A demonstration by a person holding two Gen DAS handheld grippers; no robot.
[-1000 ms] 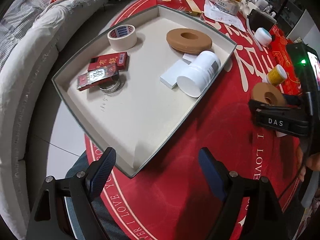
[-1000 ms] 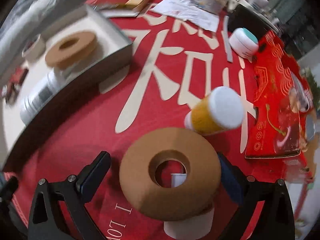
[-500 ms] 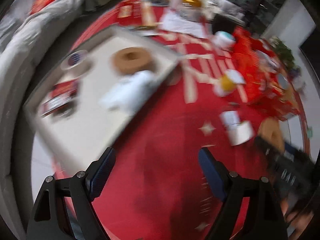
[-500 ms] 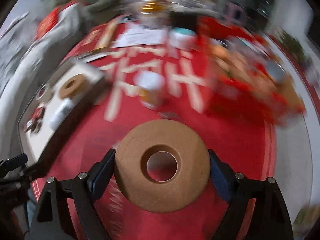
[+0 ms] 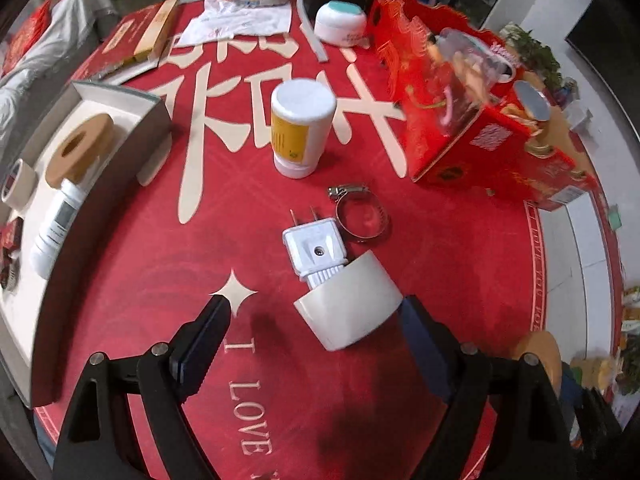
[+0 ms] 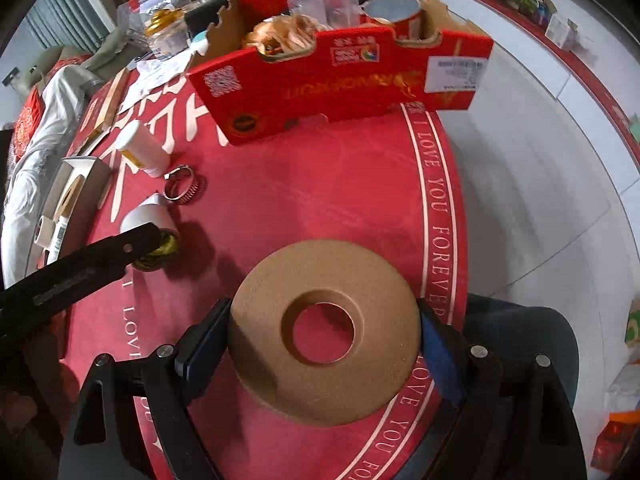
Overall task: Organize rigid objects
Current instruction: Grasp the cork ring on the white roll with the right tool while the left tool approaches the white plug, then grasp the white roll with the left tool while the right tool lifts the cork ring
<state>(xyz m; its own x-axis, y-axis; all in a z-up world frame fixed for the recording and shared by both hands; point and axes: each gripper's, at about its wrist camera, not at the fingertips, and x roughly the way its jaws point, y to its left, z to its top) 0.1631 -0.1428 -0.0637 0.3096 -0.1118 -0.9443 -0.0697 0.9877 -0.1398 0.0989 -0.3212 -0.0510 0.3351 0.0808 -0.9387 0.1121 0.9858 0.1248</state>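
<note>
Your left gripper (image 5: pixel 314 320) is spread wide and grips nothing. Ahead to its left sits the grey tray (image 5: pixel 156 120) with a brown ring (image 5: pixel 82 146) inside. Between its fingertips lies a white roll (image 5: pixel 348 304), possibly touching the right finger, with a white plug (image 5: pixel 314 250) and hose clamp (image 5: pixel 362 216) just beyond. Your right gripper (image 6: pixel 324 336) is pinching a brown tape ring (image 6: pixel 324 332) by its rim, above the red tablecloth (image 6: pixel 320 200).

Matt brown ring (image 6: pixel 325 334) — smooth, cork-like; shiny metal hose clamp (image 5: pixel 362 216); glossy white plastic plug (image 5: pixel 316 250); red cloth tablecloth (image 5: pixel 224 200).
</note>
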